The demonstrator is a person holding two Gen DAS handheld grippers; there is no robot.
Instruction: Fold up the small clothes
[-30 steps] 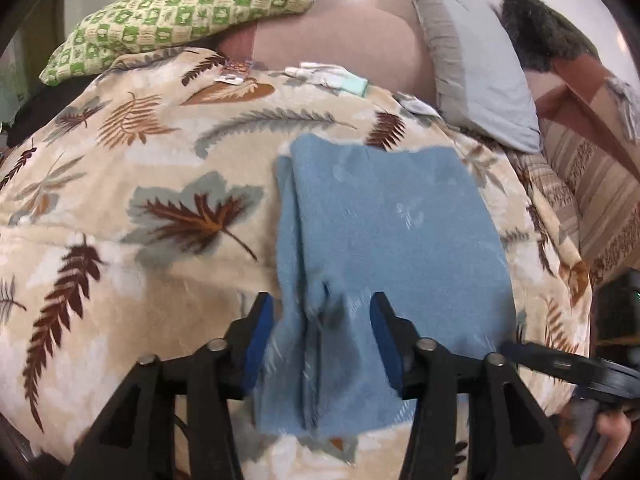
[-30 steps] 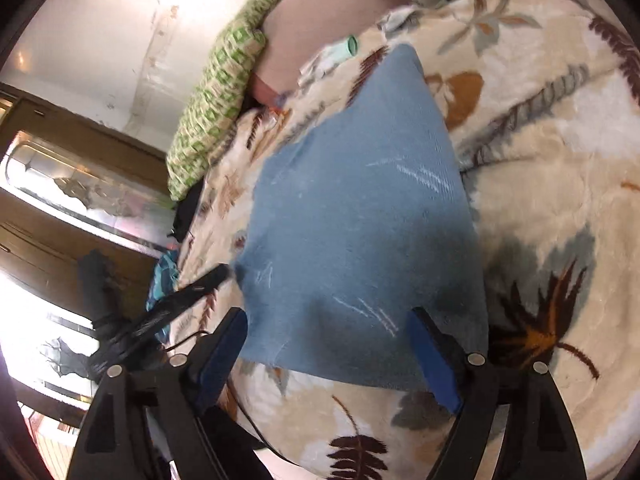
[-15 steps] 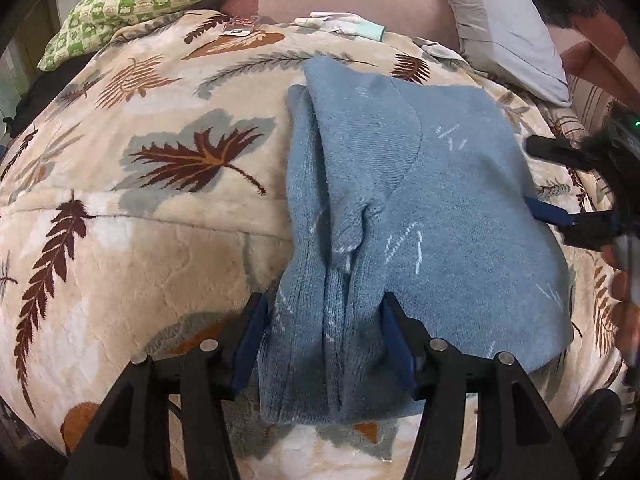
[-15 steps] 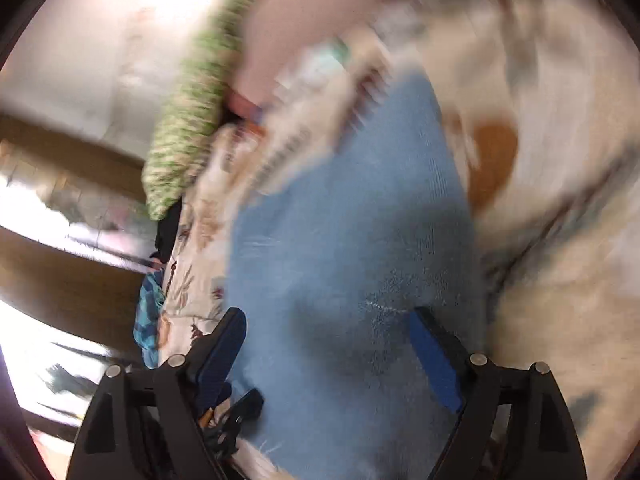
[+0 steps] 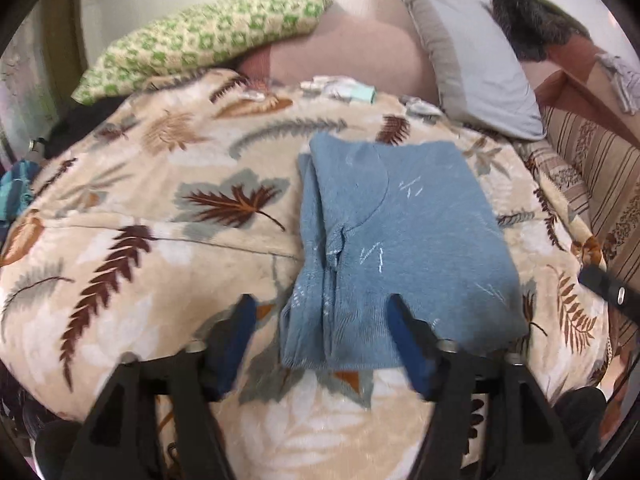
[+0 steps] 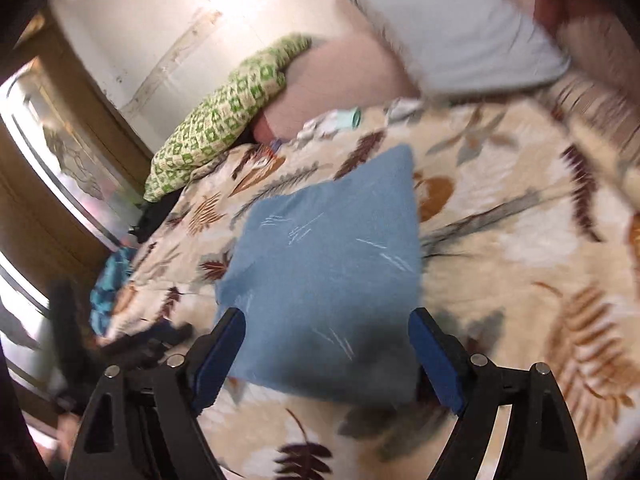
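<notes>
Left gripper [image 5: 320, 332]: jaws spread wide, holding nothing, hovering over near edge of garment.

Blue knit garment [image 5: 400, 248]: folded into rough rectangle, lying flat mid-bed on leaf-print blanket [image 5: 140, 260]; long axis running straight away from both grippers toward pillows; bunched, layered fold along left side, smooth panel to right; soft ribbed knit, flecked with pale lint. Near hem between left fingers, so left arm judged nearer.

Right gripper [image 6: 326, 354]: released, empty, straddling near corner of same garment from right, view blurred.

Beyond: green patterned cushion [image 5: 208, 40], grey pillow [image 5: 480, 72], plush fleece bedding.
</notes>
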